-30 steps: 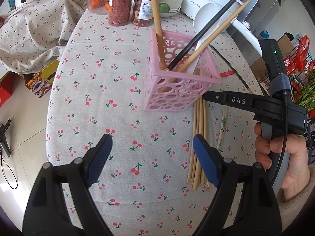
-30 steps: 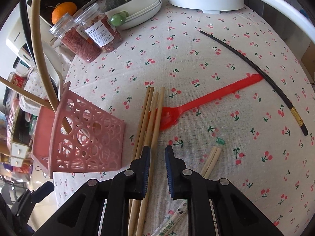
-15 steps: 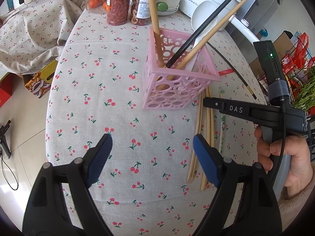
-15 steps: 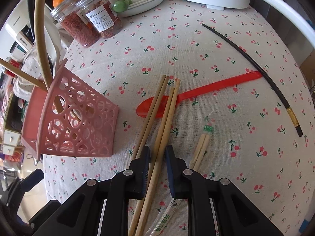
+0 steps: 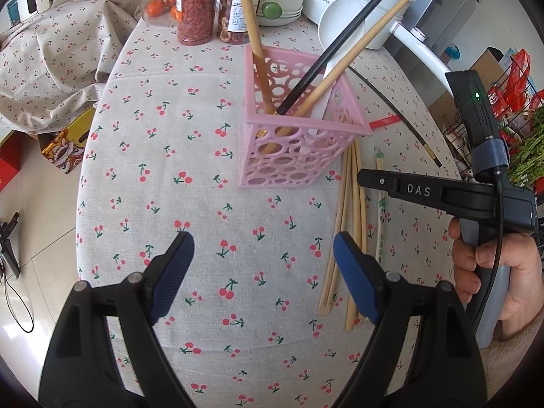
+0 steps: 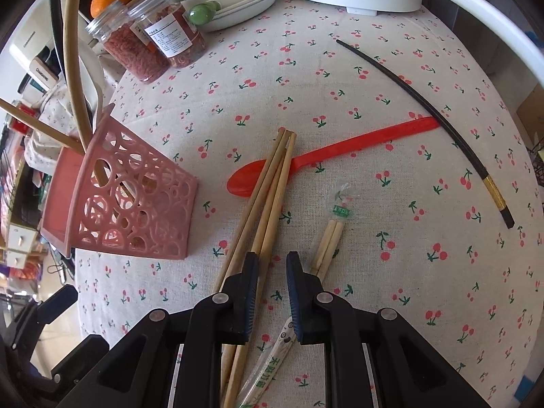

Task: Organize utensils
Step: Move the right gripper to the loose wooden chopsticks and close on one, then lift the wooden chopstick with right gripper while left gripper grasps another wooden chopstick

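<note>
A pink perforated basket (image 5: 299,149) (image 6: 132,210) stands on the cherry-print cloth and holds wooden and black chopsticks and a white spoon. Several loose wooden chopsticks (image 6: 265,197) (image 5: 353,210) lie beside it, over a red plastic spoon (image 6: 333,153). A wrapped chopstick pair (image 6: 328,248) and a black chopstick (image 6: 425,115) lie further right. My right gripper (image 6: 272,268) hovers over the loose chopsticks, jaws narrowly apart, empty; it also shows in the left wrist view (image 5: 374,178). My left gripper (image 5: 261,258) is wide open and empty, in front of the basket.
Jars of dried red goods (image 5: 197,10) (image 6: 149,47), stacked plates (image 6: 238,3) and a white cooker (image 5: 357,3) stand at the table's far edge. The round table drops off on the left to the floor (image 5: 30,204).
My right gripper has pulled back along the loose chopsticks, so the red spoon's bowl now shows. Both views have drawn back a little from the basket.
</note>
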